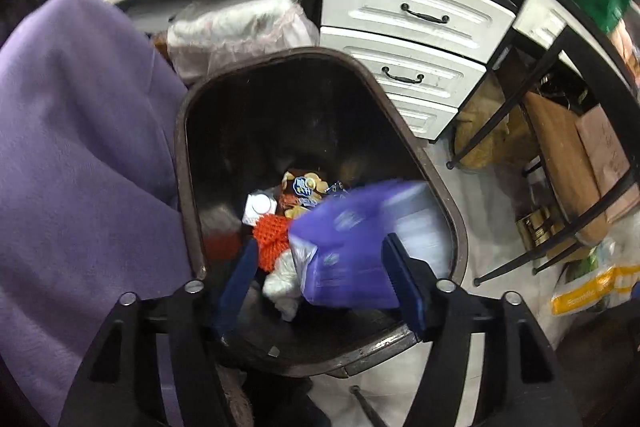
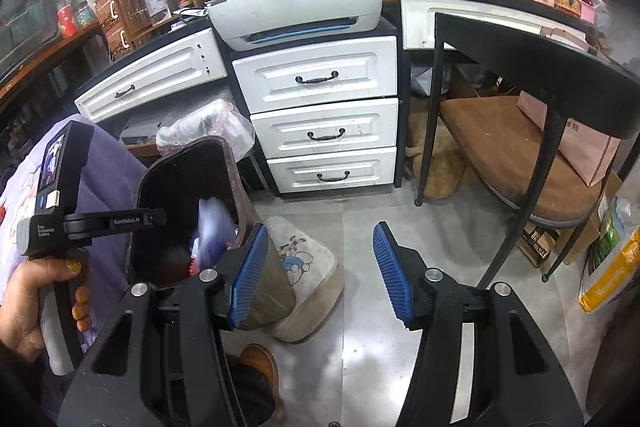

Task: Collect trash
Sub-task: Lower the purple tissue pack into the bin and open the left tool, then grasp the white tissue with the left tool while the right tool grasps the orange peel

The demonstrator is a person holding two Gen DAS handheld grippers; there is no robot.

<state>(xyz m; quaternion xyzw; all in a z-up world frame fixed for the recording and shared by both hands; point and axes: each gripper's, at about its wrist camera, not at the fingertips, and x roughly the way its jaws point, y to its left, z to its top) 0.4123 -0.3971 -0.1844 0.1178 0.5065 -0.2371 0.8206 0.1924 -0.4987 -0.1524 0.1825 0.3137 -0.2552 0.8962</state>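
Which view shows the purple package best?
Left wrist. The purple package fills the frame between the open left tool pads, blurred, over the trash bin opening. In the right wrist view the package is only a small blurred smear inside the bin, partly behind the rim.

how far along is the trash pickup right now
Done: the bin already holds wrappers and an orange net. In hand: nothing gripped; the left gripper stands open over the bin with a blurred purple packet between its jaws, apparently dropping in. The right gripper is open and empty. Left: no further loose trash is clearly identifiable.
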